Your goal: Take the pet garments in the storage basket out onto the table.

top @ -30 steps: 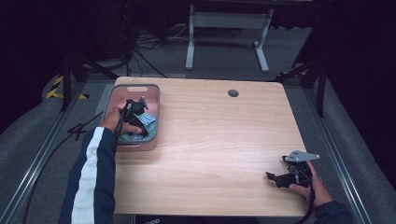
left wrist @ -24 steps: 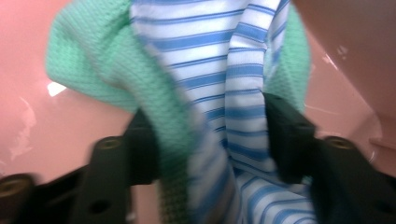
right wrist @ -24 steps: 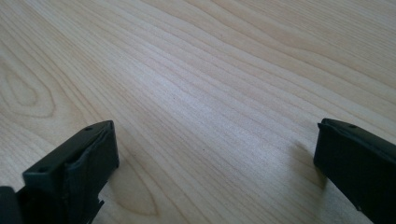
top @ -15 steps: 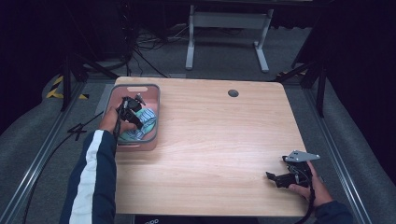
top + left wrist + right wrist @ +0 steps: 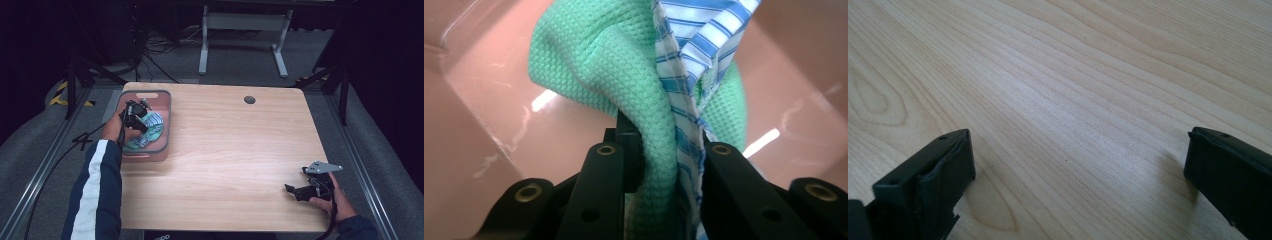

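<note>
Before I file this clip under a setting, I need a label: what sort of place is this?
Most likely a lab or studio set up for recording demonstrations, not a home. A bare wooden table stands on grey carpet amid black curtains, floor cables and metal rails, and the person works with a hand-held gripper.

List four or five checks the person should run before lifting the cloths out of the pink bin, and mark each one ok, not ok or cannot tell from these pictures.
1. Left gripper closed on cloth: ok, green cloth and striped cloth both sit between its jaws.
2. Only one cloth gripped: not ok, both are pinched together.
3. Cloths free of the pink bin: cannot tell, their lower ends are hidden.
4. Right gripper out of the way: ok, it is open over bare table near the front right corner.
5. Room on the table to set cloths down: ok.
</note>
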Motion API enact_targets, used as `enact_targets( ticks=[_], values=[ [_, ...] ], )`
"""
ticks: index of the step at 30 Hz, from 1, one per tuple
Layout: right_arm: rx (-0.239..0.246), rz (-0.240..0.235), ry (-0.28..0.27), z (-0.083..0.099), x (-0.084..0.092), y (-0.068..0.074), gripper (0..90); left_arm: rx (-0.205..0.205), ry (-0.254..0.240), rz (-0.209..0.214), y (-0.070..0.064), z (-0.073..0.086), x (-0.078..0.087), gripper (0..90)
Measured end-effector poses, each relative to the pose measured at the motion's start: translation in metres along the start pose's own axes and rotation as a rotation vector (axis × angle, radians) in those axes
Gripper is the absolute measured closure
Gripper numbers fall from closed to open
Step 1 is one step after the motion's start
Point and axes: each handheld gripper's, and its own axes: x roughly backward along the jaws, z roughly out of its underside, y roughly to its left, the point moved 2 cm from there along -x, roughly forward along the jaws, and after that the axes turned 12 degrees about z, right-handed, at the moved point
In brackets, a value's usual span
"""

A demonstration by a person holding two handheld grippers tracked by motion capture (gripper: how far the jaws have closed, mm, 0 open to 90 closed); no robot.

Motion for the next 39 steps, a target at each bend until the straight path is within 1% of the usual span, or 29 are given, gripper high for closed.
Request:
enact_targets(
  ticks=[1,2,3,4,5,6,7,8,9,10,11,12,14,16,18,19,20,21,22,24,25,28,30,31,33,35,36,37,39],
  values=[
    [0.004,0.001,0.0,0.0,0.0,0.0,0.3,0.0,-0.005,-0.011,0.0,0.0,0.003,78.6],
    [0.002,0.001,0.0,0.0,0.0,0.0,0.3,0.003,-0.021,0.003,-0.001,0.0,0.006,78.6],
    [0.004,0.001,0.0,0.0,0.0,0.0,0.3,0.004,-0.036,0.006,-0.002,0.0,0.008,78.6],
    [0.002,0.0,0.0,0.0,0.0,0.0,0.3,0.005,-0.046,-0.008,-0.003,0.0,0.012,78.6],
    [0.005,0.0,0.0,0.0,0.0,0.0,0.3,0.001,-0.064,-0.012,-0.004,0.0,0.017,78.7],
    [0.005,0.0,0.0,0.0,0.0,0.0,0.3,0.0,-0.079,-0.006,-0.005,0.0,0.021,78.7],
    [0.004,0.0,0.0,0.0,0.0,0.0,0.3,-0.004,-0.098,-0.017,-0.006,0.0,0.025,78.7],
    [0.001,-0.002,0.0,0.0,0.0,0.0,0.3,-0.009,-0.114,-0.017,-0.006,0.0,0.03,78.7],
    [0.001,-0.002,0.0,0.0,0.0,0.0,0.3,-0.008,-0.127,-0.014,-0.006,0.001,0.033,78.7],
    [0.002,-0.002,0.0,0.0,0.0,0.0,0.3,-0.008,-0.138,-0.028,-0.006,0.001,0.036,78.7],
    [0.002,-0.002,0.0,0.0,0.0,0.0,0.3,-0.009,-0.145,-0.032,-0.006,0.002,0.038,78.7],
    [0.001,-0.002,0.0,0.0,0.0,0.0,0.3,-0.005,-0.157,-0.023,-0.006,0.003,0.041,78.7],
    [0.003,-0.001,0.0,0.0,0.0,0.0,0.3,0.0,-0.182,-0.036,-0.006,0.006,0.047,78.8],
    [0.002,-0.002,0.0,0.0,0.0,0.0,0.3,-0.002,-0.19,-0.032,-0.006,0.007,0.049,78.8],
    [0.001,-0.002,0.0,0.0,0.0,0.0,0.3,0.005,-0.227,-0.039,-0.006,0.009,0.056,78.8],
    [0.003,-0.001,0.0,0.0,0.0,0.0,0.3,0.008,-0.256,-0.031,-0.006,0.01,0.063,78.8],
    [0.001,-0.002,0.0,0.0,0.0,0.0,0.3,0.008,-0.256,-0.031,-0.006,0.01,0.063,78.8],
    [0.001,-0.002,0.0,0.0,0.0,0.0,0.3,0.008,-0.269,-0.037,-0.007,0.01,0.066,78.8],
    [0.006,-0.001,0.0,0.0,0.0,0.0,0.3,0.001,-0.292,-0.026,-0.008,0.009,0.071,78.8],
    [0.002,-0.002,0.0,0.0,0.0,0.0,0.3,-0.001,-0.302,-0.024,-0.009,0.009,0.074,78.8],
    [0.003,-0.001,0.0,0.0,0.0,0.0,0.3,-0.011,-0.33,-0.026,-0.014,0.007,0.081,78.8],
    [0.004,-0.001,0.0,0.0,0.0,0.0,0.3,-0.047,-0.352,-0.036,-0.023,0.003,0.091,78.8],
    [0.001,-0.002,0.0,0.0,0.0,0.0,0.3,-0.056,-0.371,-0.035,-0.029,0.001,0.095,78.8],
    [0.004,-0.001,0.0,0.0,0.0,0.0,0.3,-0.067,-0.372,-0.028,-0.032,0.0,0.098,78.8],
    [0.003,-0.001,0.0,0.0,0.0,0.0,0.3,-0.083,-0.385,-0.032,-0.039,-0.003,0.102,78.8],
    [0.004,-0.001,0.0,0.0,0.0,0.0,0.3,-0.098,-0.391,-0.024,-0.046,-0.005,0.106,78.8],
    [0.001,-0.002,0.0,0.0,0.0,0.0,0.3,-0.113,-0.39,-0.031,-0.05,-0.006,0.108,78.8],
    [0.002,-0.002,0.0,0.0,0.0,0.0,0.3,-0.123,-0.396,-0.025,-0.054,-0.008,0.11,78.8],
    [0.003,-0.001,0.0,0.0,0.0,0.0,0.3,-0.134,-0.402,-0.024,-0.059,-0.009,0.112,78.8]
  ],
)
